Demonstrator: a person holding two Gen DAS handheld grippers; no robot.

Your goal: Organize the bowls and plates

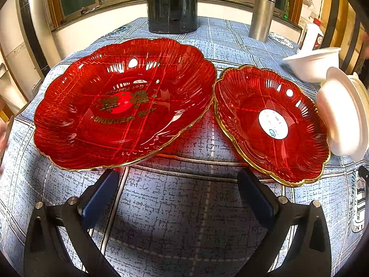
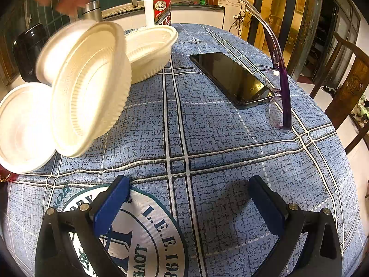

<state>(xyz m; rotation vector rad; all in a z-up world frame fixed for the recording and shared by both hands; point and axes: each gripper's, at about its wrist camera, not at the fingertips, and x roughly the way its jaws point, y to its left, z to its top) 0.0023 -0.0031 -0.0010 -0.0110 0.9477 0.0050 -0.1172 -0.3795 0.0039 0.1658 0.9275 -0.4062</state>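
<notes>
A large red glass plate with gold lettering lies on the blue checked tablecloth. A smaller red plate with a white sticker lies right of it. My left gripper is open and empty, just in front of both plates. White foam bowls show at the right edge. In the right wrist view a tilted white bowl leans over a flat white lid or bowl, with another bowl behind. My right gripper is open and empty, short of them.
A dark cylinder and a steel flask stand at the table's back. A white bottle, a black phone and purple glasses lie on the right side. A wooden chair stands beyond the edge.
</notes>
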